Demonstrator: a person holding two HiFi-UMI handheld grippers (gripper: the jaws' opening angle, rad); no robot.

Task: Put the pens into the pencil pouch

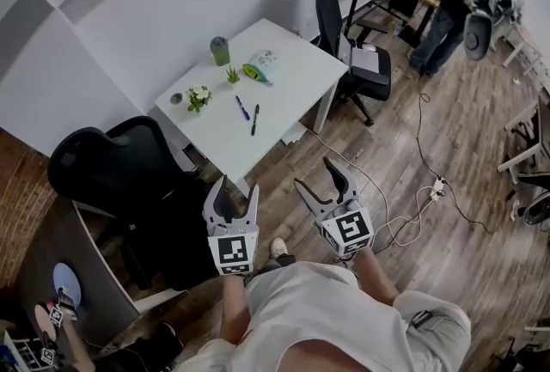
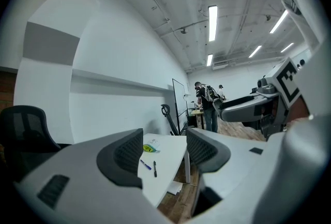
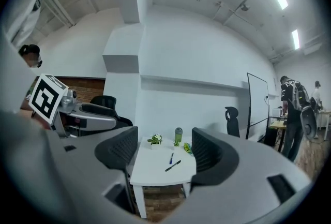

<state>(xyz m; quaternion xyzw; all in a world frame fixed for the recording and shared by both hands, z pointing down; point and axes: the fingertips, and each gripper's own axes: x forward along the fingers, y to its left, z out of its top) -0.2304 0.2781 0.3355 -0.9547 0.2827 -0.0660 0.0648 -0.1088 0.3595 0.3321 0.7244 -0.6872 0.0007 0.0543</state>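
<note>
Head view: the left gripper [image 1: 237, 197] and right gripper [image 1: 318, 179] are held above the floor [image 1: 404, 147], well short of the white surface [image 1: 296, 70]. On it lie a blue pen [image 1: 243, 108] and a black pen [image 1: 255, 119] side by side, with the pouch [image 1: 260, 67] farther back, apart from both. Left gripper view: jaws released, nothing between the pads; pens and pouch appear far beyond them. Right gripper view: jaws spread wide and empty; both pens rest on the surface outside the pouch.

Pens [image 1: 255, 119] beside pouch [image 1: 260, 67] on table [image 1: 296, 80]
</note>
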